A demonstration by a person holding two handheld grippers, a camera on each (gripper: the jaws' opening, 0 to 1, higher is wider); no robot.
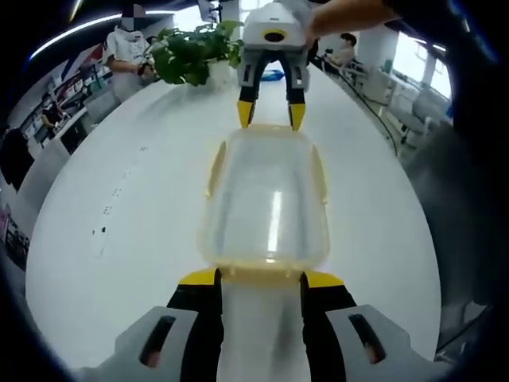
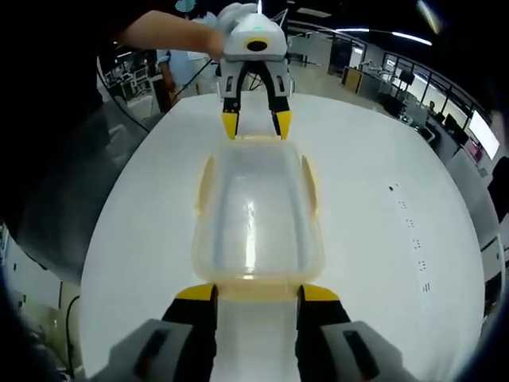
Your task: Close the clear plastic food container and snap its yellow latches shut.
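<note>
The container [image 1: 266, 199] lies on the white bench [image 1: 119, 215], its clear lid down on the tub, with a gripper at each short end. Its yellow latches [image 1: 213, 171] run along the long sides and across both ends; whether any is snapped home I cannot tell.

In the left gripper view, the left gripper [image 1: 261, 280] sits at the near end, its yellow-tipped jaws set moderately apart, just outside the end latch and close against the container's corners. At the far end the right gripper [image 1: 271, 114] points down at the container, jaws parted about as much, tips at the far edge; whether they touch it is hard to say. A hand [image 1: 334, 16] holds it from above.

In the right gripper view the layout is mirrored: the container [image 2: 254, 215] lies lengthways, the right gripper [image 2: 256, 296] at the near end and the left gripper [image 2: 255, 121] at the far one, held by an arm [image 2: 167, 32] coming in from the left.

Beyond the container in the left gripper view, a leafy plant [image 1: 191, 52] stands at the far end of the bench, and a person [image 1: 127, 52] stands to its left. Office desks lie behind.
</note>
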